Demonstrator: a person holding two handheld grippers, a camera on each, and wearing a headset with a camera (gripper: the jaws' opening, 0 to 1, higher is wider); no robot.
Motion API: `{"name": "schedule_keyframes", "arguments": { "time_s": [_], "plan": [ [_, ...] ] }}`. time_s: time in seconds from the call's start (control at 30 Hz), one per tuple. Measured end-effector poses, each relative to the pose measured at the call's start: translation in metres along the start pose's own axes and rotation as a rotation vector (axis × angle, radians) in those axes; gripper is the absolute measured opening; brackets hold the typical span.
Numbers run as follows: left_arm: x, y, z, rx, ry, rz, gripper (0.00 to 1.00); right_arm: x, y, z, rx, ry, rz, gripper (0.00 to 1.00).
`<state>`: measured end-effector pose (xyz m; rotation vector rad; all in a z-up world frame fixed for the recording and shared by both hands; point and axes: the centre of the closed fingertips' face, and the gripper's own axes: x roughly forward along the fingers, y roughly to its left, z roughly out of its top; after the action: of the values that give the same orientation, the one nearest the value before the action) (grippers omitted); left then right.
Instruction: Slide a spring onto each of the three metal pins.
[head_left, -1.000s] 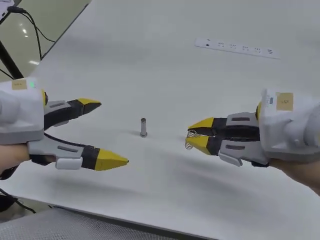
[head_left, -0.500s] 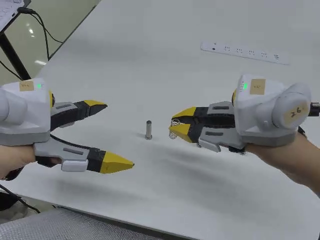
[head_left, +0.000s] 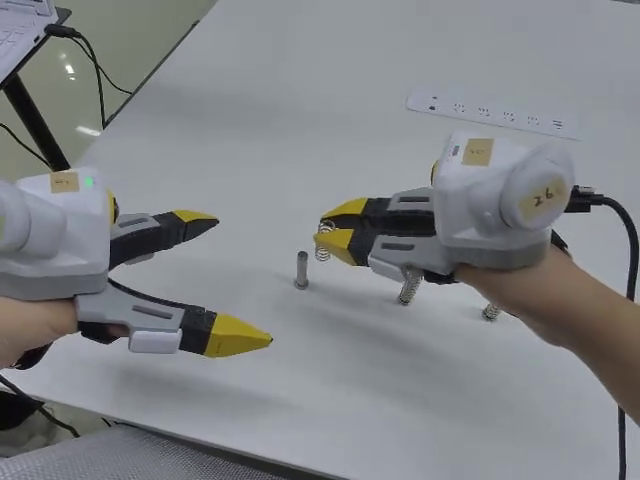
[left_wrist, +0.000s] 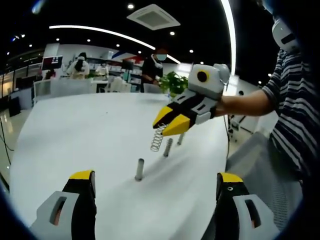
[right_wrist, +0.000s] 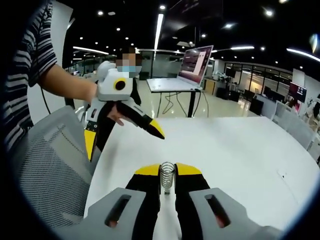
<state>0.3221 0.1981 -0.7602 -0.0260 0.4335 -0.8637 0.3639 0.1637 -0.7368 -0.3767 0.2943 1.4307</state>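
A bare metal pin (head_left: 301, 270) stands upright on the white table (head_left: 300, 100), also seen as pin (left_wrist: 139, 169). My right gripper (head_left: 333, 228) hovers just right of and above it, shut on a small spring (head_left: 323, 241) that hangs from its yellow tips; the same spring (right_wrist: 167, 176) sits upright between those tips (right_wrist: 167, 169). Two more pins with springs on them (head_left: 408, 290) (head_left: 490, 312) stand under the right hand. My left gripper (head_left: 225, 282) is open, left of the bare pin, with nothing between its jaws (left_wrist: 156, 177).
A white power strip (head_left: 495, 113) lies at the far right of the table. A black cable (head_left: 615, 230) trails from the right gripper. A laptop stand and cables (head_left: 40, 110) are off the table's left edge, and a grey mesh chair (head_left: 100, 455) is at the near edge.
My right gripper has carried the spring leftward to just beside the bare pin, uncovering the two pins with springs behind it. The left gripper has stayed open in place.
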Motion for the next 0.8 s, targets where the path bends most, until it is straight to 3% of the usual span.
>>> {"name": "schedule_keyframes", "arguments": {
  "time_s": [0.4,0.8],
  "plan": [
    [-0.001,0.003,0.002,-0.009,-0.013,0.005,0.98,0.016,-0.002,0.003,0.033,0.002,0.002,0.06],
    [-0.002,0.005,0.0,-0.01,-0.009,0.008,0.98,0.027,-0.005,-0.008,0.049,0.036,0.004,0.07]
  ]
}}
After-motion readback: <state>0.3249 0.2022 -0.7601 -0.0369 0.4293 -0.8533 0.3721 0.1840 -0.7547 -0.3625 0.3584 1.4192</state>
